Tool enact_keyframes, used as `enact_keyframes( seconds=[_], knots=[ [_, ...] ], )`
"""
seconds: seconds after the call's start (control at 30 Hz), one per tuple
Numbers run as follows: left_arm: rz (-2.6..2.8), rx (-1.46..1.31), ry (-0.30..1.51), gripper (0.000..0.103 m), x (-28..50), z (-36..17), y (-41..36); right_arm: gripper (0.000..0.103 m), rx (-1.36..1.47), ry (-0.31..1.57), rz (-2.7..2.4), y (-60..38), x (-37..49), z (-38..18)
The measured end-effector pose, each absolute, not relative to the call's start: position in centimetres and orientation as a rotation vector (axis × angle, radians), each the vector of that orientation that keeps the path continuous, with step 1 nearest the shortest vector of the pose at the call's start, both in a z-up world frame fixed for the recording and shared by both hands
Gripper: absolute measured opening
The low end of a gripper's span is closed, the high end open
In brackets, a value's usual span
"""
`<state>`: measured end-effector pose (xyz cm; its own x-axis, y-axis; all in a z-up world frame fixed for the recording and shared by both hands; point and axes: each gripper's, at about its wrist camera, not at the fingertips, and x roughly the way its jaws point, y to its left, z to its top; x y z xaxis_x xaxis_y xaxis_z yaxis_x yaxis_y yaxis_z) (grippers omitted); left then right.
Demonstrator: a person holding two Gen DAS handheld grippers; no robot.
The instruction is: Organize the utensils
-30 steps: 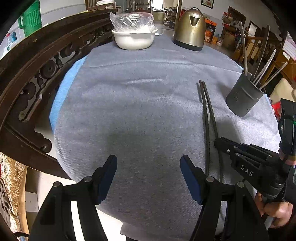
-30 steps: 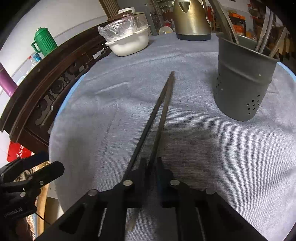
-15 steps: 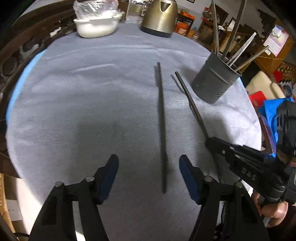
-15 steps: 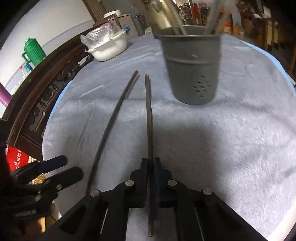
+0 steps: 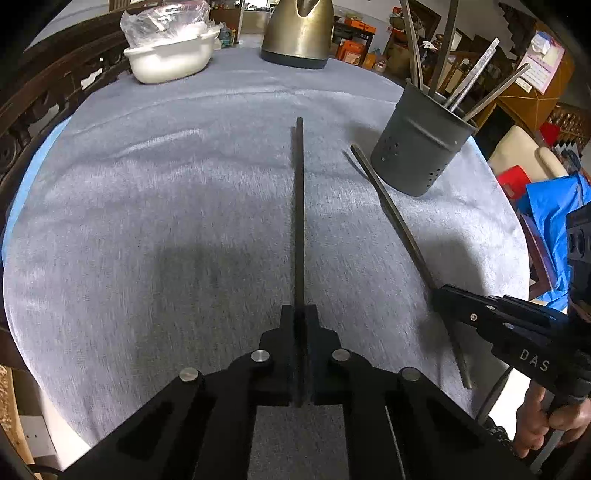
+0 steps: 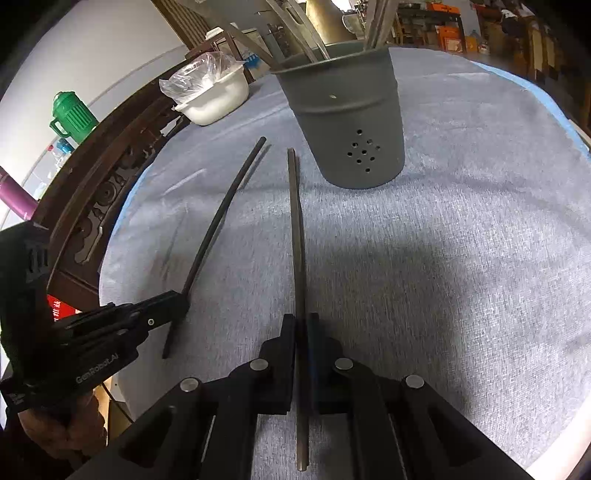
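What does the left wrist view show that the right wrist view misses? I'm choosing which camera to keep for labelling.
Only the left wrist view: the brass-coloured metal kettle and blue fabric beside the table.
Only the right wrist view: the green plastic jug and a purple bottle.
Both: the grey perforated utensil holder, the white bag-covered bowl, and each tongs, left and right, shut on a dark chopstick.

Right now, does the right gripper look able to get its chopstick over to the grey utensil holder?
Probably yes. The right gripper is shut on its chopstick, whose tip ends just short of the utensil holder. Only bare tablecloth lies between. The left gripper holds the other chopstick off to the side.
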<state>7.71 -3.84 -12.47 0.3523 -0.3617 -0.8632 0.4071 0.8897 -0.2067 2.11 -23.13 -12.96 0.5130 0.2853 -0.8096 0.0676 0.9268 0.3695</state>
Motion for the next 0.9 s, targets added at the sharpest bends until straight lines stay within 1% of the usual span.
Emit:
enact_keyframes(
  seconds=[0.2,0.37,0.43,0.47,0.5,0.53,0.57,0.67,0.73,0.9],
  knots=[
    [-0.526,0.056,1.131,0.005,5.3,-12.4,-3.0,0.008,0.388,1.050,0.153,-23.5,0.6,-13.0],
    [-0.561,0.023,1.195,0.005,3.4,-12.5,-1.6,0.008,0.410,1.093,0.190,-24.1,-0.5,-13.1],
    [-0.576,0.018,1.214,0.010,3.5,-12.6,-1.2,0.010,0.440,1.103,0.216,-24.6,-0.6,-13.1],
    [-0.583,0.012,1.216,0.024,3.7,-12.4,-1.1,0.010,0.462,1.106,0.219,-25.0,-0.6,-13.0],
    [-0.582,0.009,1.208,0.043,3.7,-12.2,-0.9,0.010,0.485,1.111,0.213,-25.5,-0.4,-12.9],
    [-0.575,-0.005,1.179,0.049,3.9,-11.5,-0.5,0.010,0.503,1.107,0.210,-25.9,-0.3,-12.7],
    [-0.576,-0.018,1.160,0.052,4.1,-11.0,-0.3,0.011,0.514,1.095,0.209,-26.2,-0.1,-12.4],
    [-0.570,-0.026,1.113,0.052,5.9,-9.8,-0.4,0.014,0.476,1.057,0.185,-26.4,0.9,-11.4],
    [-0.553,0.004,1.076,0.052,7.3,-9.3,-0.9,0.014,0.463,1.038,0.184,-26.2,1.9,-11.0],
    [-0.565,0.001,1.103,0.052,11.3,-10.3,-2.9,0.014,0.400,0.966,0.167,-24.9,4.9,-10.5]
  ],
)
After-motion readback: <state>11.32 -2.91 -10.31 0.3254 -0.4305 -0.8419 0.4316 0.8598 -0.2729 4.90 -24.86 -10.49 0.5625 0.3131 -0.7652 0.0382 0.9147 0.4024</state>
